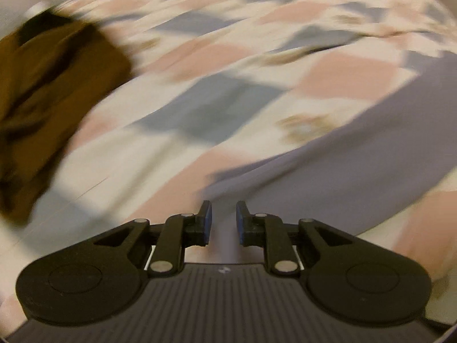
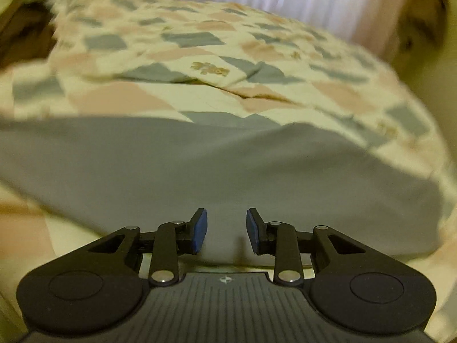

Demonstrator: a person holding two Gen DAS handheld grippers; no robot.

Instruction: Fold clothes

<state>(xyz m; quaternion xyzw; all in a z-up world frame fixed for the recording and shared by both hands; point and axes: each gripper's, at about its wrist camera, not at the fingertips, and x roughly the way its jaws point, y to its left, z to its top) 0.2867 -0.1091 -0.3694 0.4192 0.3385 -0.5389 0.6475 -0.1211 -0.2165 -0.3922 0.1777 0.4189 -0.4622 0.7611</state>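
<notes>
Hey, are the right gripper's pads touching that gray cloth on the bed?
Apart. The right wrist view shows the right gripper with its jaws open and nothing between the pads; the gray cloth lies flat on the bedspread beyond them.

Home bedroom. Bed covered by a patchwork bedspread (image 2: 200,57) in cream, pink and grey-blue squares with small gold motifs, fills both wrist views. Grey garment (image 2: 200,165) spread flat on it; brown clothing (image 1: 48,91) heaped at the bed's left side. Pale pleated curtains (image 2: 314,3) hang behind the bed, a slit of daylight between them.
</notes>
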